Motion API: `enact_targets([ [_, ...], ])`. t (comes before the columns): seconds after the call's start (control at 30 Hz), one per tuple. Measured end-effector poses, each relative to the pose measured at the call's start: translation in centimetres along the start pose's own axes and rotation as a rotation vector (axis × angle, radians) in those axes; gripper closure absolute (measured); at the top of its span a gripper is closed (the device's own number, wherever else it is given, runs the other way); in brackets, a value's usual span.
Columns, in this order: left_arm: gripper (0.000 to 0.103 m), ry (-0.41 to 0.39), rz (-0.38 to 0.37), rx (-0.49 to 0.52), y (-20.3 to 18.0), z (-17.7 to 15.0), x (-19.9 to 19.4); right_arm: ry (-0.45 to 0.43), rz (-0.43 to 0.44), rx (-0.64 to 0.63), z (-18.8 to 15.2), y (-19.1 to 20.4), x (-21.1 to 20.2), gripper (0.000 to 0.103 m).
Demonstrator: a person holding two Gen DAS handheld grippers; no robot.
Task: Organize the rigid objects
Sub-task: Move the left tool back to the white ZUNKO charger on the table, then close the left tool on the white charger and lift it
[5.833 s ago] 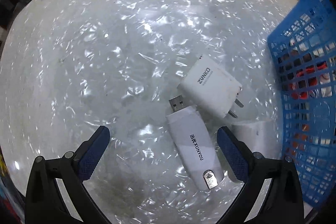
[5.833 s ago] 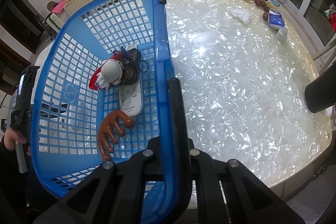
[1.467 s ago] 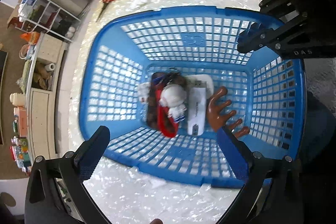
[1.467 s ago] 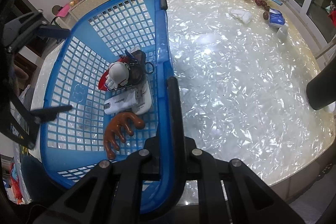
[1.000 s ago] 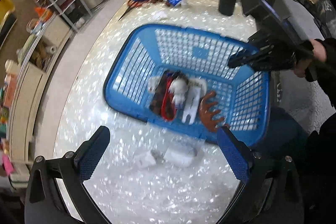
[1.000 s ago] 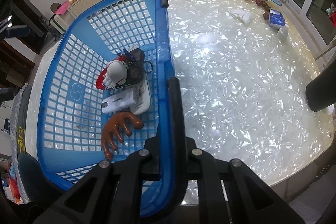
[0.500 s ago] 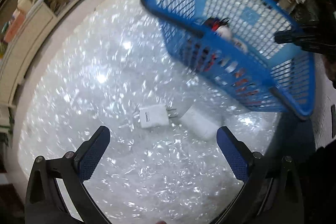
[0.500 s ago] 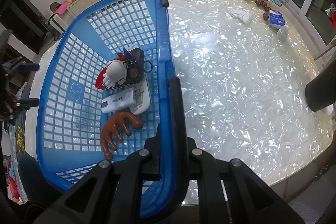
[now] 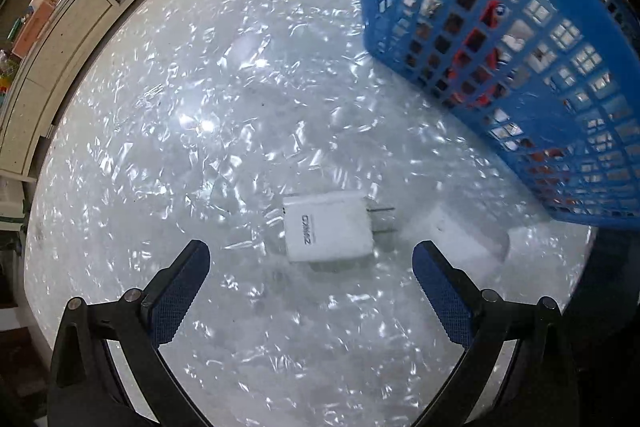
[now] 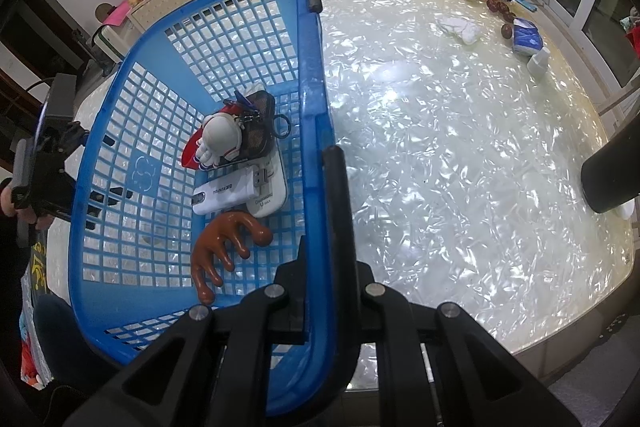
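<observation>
Sorting partly done: two white pieces left on table (image 9: pixel 168 115).
Left gripper (image 9: pixel 310 285) gapes wide, empty, above white charger (image 9: pixel 326 229); second white block (image 9: pixel 466 241) beside it (identity unclear). Right gripper (image 10: pixel 324 223) clamps blue basket (image 10: pixel 316 75) rim; astronaut figure (image 10: pixel 220 141), USB stick (image 10: pixel 226 193), brown comb (image 10: pixel 228 239) already inside.

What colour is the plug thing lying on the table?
White, with grey lettering; the charger plug shows best in the left wrist view.
</observation>
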State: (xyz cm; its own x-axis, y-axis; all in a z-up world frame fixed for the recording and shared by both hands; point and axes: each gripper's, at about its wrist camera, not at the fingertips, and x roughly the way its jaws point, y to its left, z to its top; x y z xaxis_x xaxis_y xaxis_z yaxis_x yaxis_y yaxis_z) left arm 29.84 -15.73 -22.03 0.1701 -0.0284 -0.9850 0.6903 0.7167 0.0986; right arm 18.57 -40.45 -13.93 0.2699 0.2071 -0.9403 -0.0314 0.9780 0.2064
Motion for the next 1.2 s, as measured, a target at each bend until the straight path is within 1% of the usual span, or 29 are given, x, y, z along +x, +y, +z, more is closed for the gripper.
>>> enact_targets([
  [0.13, 0.001, -0.002, 0.002, -0.025, 0.6, 0.7, 0.4, 0.001, -0.001, -0.001, 0.0, 0.0, 0.0, 0.094],
  [0.27, 0.001, 0.015, 0.001, -0.029, 1.1, 1.5, 1.1, 0.001, -0.001, -0.002, 0.0, 0.0, 0.0, 0.094],
  [0.4, 0.001, 0.019, -0.021, -0.043, 1.4, 2.1, 1.7, 0.000, 0.000, -0.001, 0.0, 0.0, 0.0, 0.094],
  [0.5, 0.001, 0.034, -0.020, -0.033, 1.1, 2.4, 2.3, 0.001, -0.002, -0.002, 0.0, 0.0, 0.0, 0.094],
  [0.6, 0.001, 0.048, -0.003, -0.024, 0.5, 2.4, 2.8, 0.000, -0.001, 0.000, 0.0, 0.0, 0.0, 0.094],
  [0.73, 0.001, 0.048, -0.006, -0.047, 0.0, 2.4, 3.4, 0.000, -0.002, -0.001, 0.0, 0.1, 0.0, 0.094],
  [0.77, 0.006, 0.051, -0.012, -0.052, -0.1, 2.4, 3.6, 0.000, -0.002, 0.000, 0.0, 0.1, 0.0, 0.094],
  [0.8, 0.008, 0.056, -0.022, -0.058, -0.2, 2.3, 3.7, 0.000, -0.001, 0.001, 0.0, 0.1, 0.0, 0.094],
  [0.87, 0.022, 0.045, -0.062, -0.074, -0.2, 2.0, 3.5, 0.000, -0.001, 0.001, 0.0, 0.1, 0.0, 0.094],
  [0.93, 0.028, 0.037, -0.096, -0.082, 0.4, 1.2, 3.6, -0.001, -0.002, 0.001, 0.0, 0.1, 0.0, 0.094],
  [1.0, 0.030, 0.025, -0.100, -0.081, 0.1, 0.9, 3.5, 0.000, -0.002, 0.001, 0.0, 0.1, 0.0, 0.094],
  [1.03, 0.033, 0.017, -0.100, -0.078, 0.1, 0.8, 3.4, 0.000, -0.002, 0.001, 0.0, 0.1, 0.0, 0.094],
  [1.07, 0.039, 0.010, -0.101, -0.079, 0.0, 0.7, 3.3, 0.000, -0.002, 0.001, 0.0, 0.1, 0.0, 0.094],
  [1.2, 0.039, 0.008, -0.095, -0.109, 0.2, 0.3, 2.9, 0.000, -0.002, 0.003, 0.0, 0.2, 0.0, 0.094],
])
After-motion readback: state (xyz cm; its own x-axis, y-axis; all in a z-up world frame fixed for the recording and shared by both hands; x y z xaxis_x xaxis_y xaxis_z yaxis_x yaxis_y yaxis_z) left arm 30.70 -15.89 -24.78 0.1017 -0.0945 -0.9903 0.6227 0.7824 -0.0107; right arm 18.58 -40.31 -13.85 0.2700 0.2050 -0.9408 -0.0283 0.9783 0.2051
